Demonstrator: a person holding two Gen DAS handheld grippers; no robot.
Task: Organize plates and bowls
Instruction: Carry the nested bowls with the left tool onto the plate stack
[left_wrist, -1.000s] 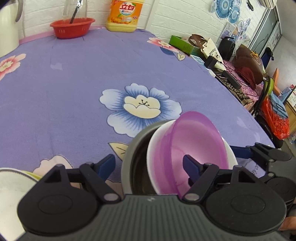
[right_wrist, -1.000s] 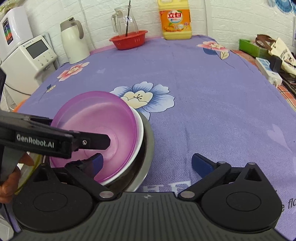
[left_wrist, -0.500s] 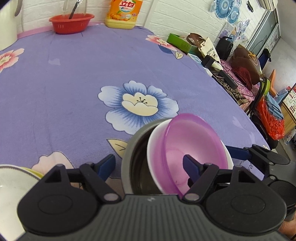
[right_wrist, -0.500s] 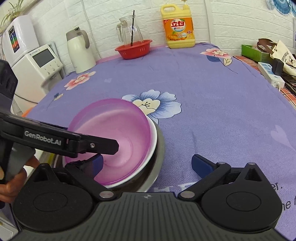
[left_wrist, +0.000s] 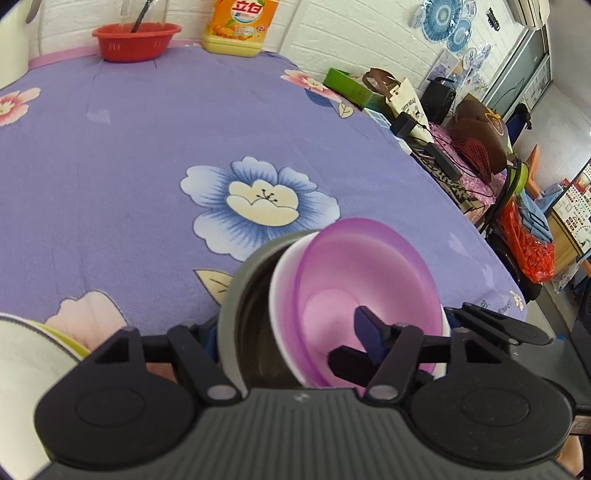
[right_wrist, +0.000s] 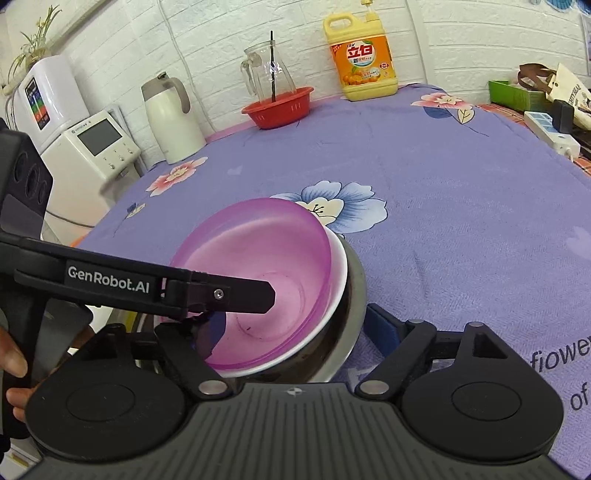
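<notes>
A purple bowl sits in a white bowl, and both sit in a steel bowl, the stack tilted on the purple flowered tablecloth. My left gripper straddles the stack's near wall and its jaws are closing. One of its fingers is inside the purple bowl; the other is hidden behind the steel bowl. The same inner finger shows in the right wrist view. My right gripper stands open across the stack's rim, one finger inside the purple bowl, the other beside the steel bowl.
A white dish with a yellow-green rim lies at the near left. At the far edge stand a red basket with a glass jug, a detergent bottle and a white kettle. Clutter lines the table's right side.
My left gripper's fingers have drawn in around the stack; its left finger is now hidden behind the steel bowl. The stack now sits nearer the middle between the right gripper's fingers.
</notes>
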